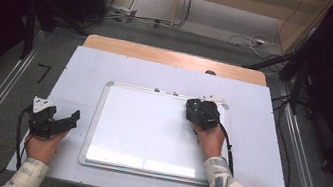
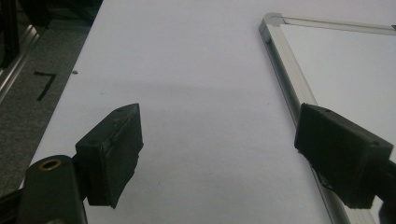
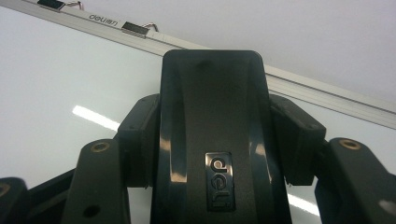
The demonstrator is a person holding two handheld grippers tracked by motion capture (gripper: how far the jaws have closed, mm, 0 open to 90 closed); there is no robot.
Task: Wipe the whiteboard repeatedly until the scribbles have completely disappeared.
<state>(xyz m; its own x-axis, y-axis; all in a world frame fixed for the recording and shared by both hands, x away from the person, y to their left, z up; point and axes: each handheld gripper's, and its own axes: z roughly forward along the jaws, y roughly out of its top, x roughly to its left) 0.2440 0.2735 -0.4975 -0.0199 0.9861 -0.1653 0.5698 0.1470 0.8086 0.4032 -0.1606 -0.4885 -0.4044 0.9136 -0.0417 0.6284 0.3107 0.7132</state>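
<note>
A whiteboard [image 1: 148, 131] with a silver frame lies flat on the pale table. My right gripper [image 1: 200, 113] rests on its upper right area, shut on a black board eraser [image 3: 212, 135] whose glossy back carries a small logo plate; both pads press its sides. The board's top rail [image 3: 140, 39] runs behind the eraser. My left gripper [image 1: 66, 119] sits on the table just left of the board, open, with nothing between its jaws. In the left gripper view the board's left frame edge [image 2: 285, 65] runs beside one pad [image 2: 341, 149].
The table top [image 1: 86, 76] has a wooden strip along its far edge. Metal rails flank the table on the floor. Cables [image 1: 259, 41] lie on the floor beyond. Two small clips [image 3: 135, 29] sit on the board's top rail.
</note>
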